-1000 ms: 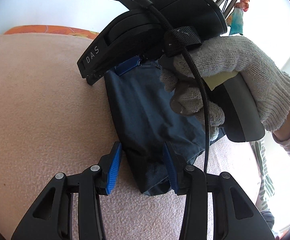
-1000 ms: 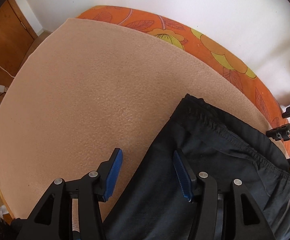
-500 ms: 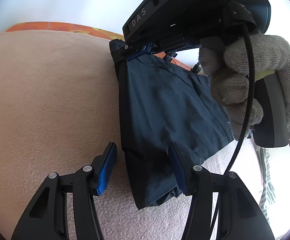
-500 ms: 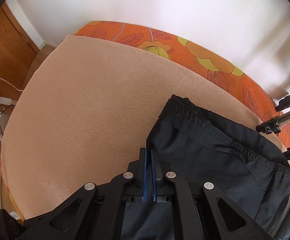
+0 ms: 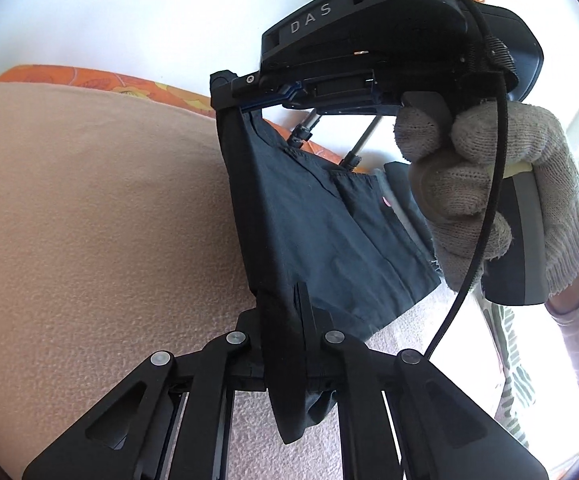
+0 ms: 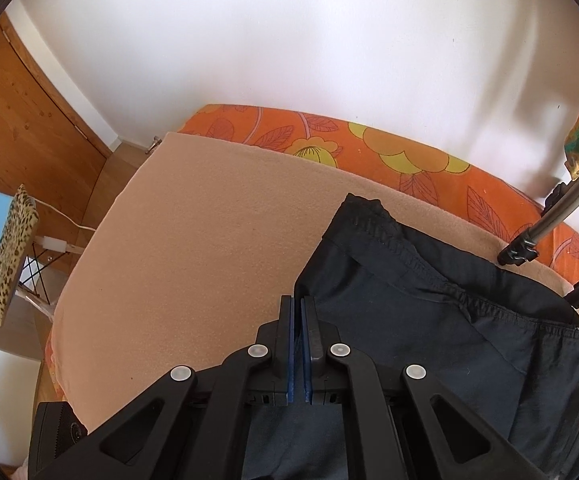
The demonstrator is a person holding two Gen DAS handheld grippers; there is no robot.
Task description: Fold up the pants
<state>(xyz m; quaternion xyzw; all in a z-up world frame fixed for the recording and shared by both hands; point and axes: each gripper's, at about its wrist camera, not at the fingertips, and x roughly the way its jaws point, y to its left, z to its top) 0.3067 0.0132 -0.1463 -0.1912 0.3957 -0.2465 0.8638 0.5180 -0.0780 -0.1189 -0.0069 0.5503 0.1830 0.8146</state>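
Pants [image 5: 321, 224] — dark, on bed [image 6: 209, 248]. Left claw [image 5: 289, 344] and right claw [image 6: 298, 344] each pinch one edge (fabric taut between them) — waistband lies beyond right claw.

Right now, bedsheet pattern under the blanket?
Orange bedsheet with yellow flowers and leaf outlines; clearest in right wrist view.

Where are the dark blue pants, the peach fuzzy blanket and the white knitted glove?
dark blue pants [image 5: 313, 216], left wrist view, flat middle panel.
peach fuzzy blanket [image 6: 217, 240], right wrist view, bare middle.
white knitted glove [image 5: 529, 168], left wrist view, back of hand.
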